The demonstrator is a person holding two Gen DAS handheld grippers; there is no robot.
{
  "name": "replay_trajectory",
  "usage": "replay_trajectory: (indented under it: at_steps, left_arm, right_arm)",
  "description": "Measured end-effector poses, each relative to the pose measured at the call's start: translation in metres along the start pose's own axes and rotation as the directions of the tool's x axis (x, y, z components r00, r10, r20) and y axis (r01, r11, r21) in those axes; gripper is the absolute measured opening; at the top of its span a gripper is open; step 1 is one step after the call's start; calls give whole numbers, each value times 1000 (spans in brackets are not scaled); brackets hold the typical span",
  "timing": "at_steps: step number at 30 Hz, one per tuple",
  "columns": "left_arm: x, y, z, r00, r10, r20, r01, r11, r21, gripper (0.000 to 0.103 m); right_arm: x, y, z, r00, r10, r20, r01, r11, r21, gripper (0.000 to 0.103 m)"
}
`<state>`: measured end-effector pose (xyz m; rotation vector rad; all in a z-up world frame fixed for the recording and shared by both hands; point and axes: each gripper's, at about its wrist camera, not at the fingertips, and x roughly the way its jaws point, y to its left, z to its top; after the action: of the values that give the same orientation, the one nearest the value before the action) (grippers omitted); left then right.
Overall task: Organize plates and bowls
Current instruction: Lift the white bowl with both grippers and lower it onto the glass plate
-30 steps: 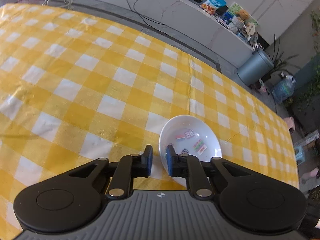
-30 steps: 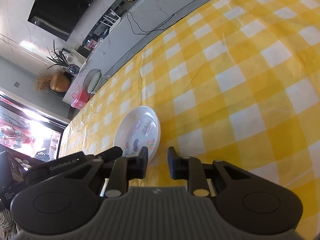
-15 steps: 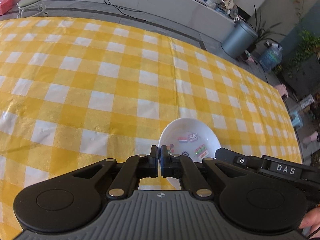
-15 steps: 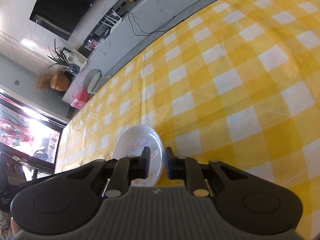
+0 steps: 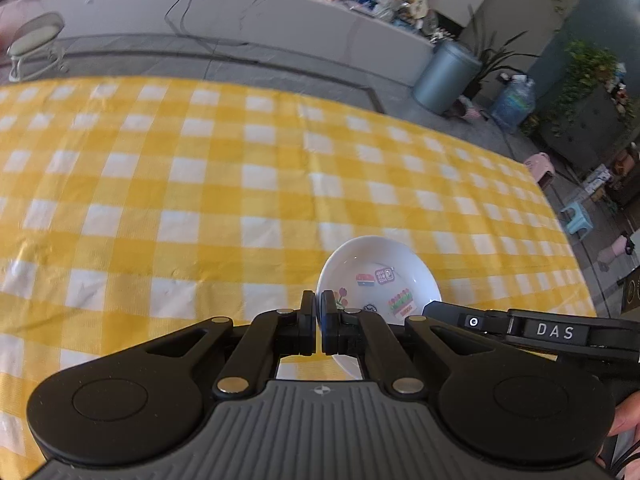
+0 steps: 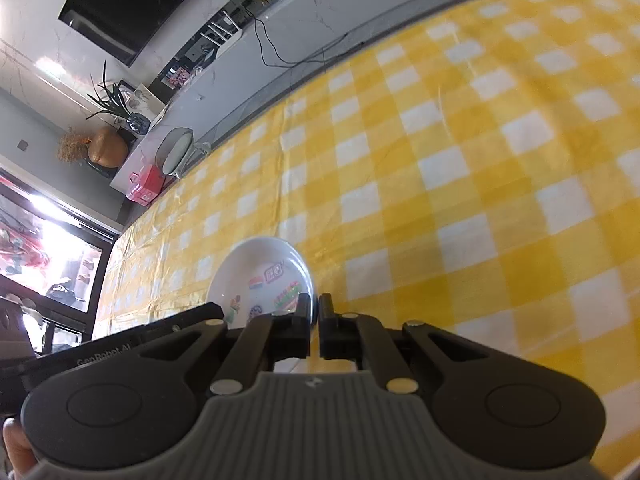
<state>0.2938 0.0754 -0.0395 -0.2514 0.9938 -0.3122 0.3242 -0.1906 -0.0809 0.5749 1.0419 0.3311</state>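
Note:
A small white bowl (image 5: 380,272) with coloured stickers inside is gripped from both sides over the yellow checked tablecloth (image 5: 200,200). My left gripper (image 5: 319,304) is shut on the bowl's left rim. In the right wrist view my right gripper (image 6: 317,306) is closing its jaws on the right rim of the bowl (image 6: 260,268), and its pads press the edge. Each gripper's black body shows in the other's view: the right gripper (image 5: 520,328) and the left gripper (image 6: 100,356). The bowl's near part is hidden behind the fingers.
The tablecloth spreads wide to the left and far side of the bowl. Beyond the table's far edge are a grey bin (image 5: 444,76), a round stool (image 5: 36,36), a low white bench with cables (image 5: 240,8) and plants. A person's hand (image 5: 624,416) shows at the lower right.
Both grippers have shut on opposite rims of the bowl, the left first and then the right. Both have risen a little with it, and the left view has rolled towards level.

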Motion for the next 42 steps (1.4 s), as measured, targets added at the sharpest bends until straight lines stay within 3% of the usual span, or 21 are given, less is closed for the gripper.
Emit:
replay_trajectory:
  at_steps: [7, 13, 25, 31, 42]
  left_arm:
    - [-22, -19, -8, 999, -35, 14, 35, 999, 1, 2]
    - [-48, -49, -19, 998, -49, 46, 46, 997, 59, 2]
    - [-75, -140, -54, 997, -55, 45, 46, 984, 173, 2]
    - [-68, -186, -90, 1000, -26, 17, 22, 974, 223, 2]
    - [-29, -232, -131, 998, 49, -45, -33, 950, 311, 3]
  right_arm:
    - [-41, 9, -11, 999, -28, 45, 29, 999, -36, 1]
    - [-78, 8, -26, 997, -46, 67, 49, 997, -55, 0]
    - [-180, -10, -59, 983, -95, 155, 108, 991, -81, 0]
    - [-219, -41, -81, 976, -150, 161, 167, 981, -97, 0]
    - [-224, -113, -100, 985, -160, 70, 162, 987, -15, 0]
